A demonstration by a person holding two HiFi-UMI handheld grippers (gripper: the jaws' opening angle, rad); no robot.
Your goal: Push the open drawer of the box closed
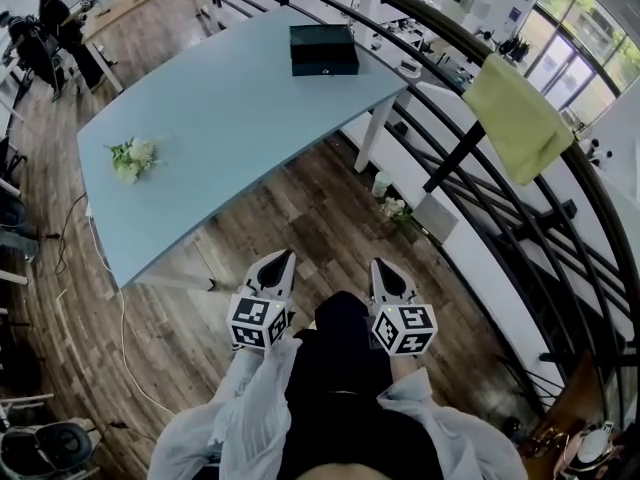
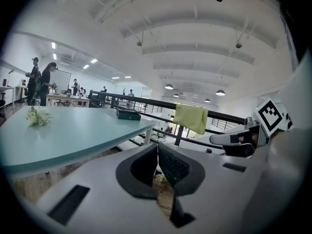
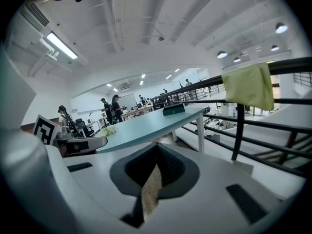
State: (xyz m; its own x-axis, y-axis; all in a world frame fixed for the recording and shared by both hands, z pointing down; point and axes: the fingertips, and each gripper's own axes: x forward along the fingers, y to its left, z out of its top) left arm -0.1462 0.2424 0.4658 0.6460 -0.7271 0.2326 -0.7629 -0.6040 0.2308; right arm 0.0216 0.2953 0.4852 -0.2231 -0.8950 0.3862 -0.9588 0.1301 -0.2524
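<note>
Standing back from the surface point(image 1: 230, 118), the person holds the left gripper point(image 1: 283, 258) and right gripper point(image 1: 379, 266) close to the body over the wooden floor point(image 1: 300, 218), both aimed toward it. Each gripper's own view shows its fingers pressed together at the tips with nothing between them. Near the surface's left edge lies a small bunch of white flowers point(image 1: 132, 158). At its far end, well apart from both grippers and close to the far edge, sits the dark box point(image 1: 324, 50). From this distance I cannot tell which face carries the drawer or how far it stands out; only a small pale spot shows on the side facing the person. To the right of the surface runs a black railing point(image 1: 452, 160) with a yellow-green cloth point(image 1: 517, 118) draped over it, and beyond the surface's far left corner stand some people point(image 1: 55, 23). The box looks rigid and compact, probably light, and the surface looks smooth, so a push on the drawer would likely slide the whole box. My judgement is that one gripper should brace the face opposite the drawer while the other presses its closed fingertips squarely on the middle of the drawer front, pushing straight so the drawer does not skew.
</note>
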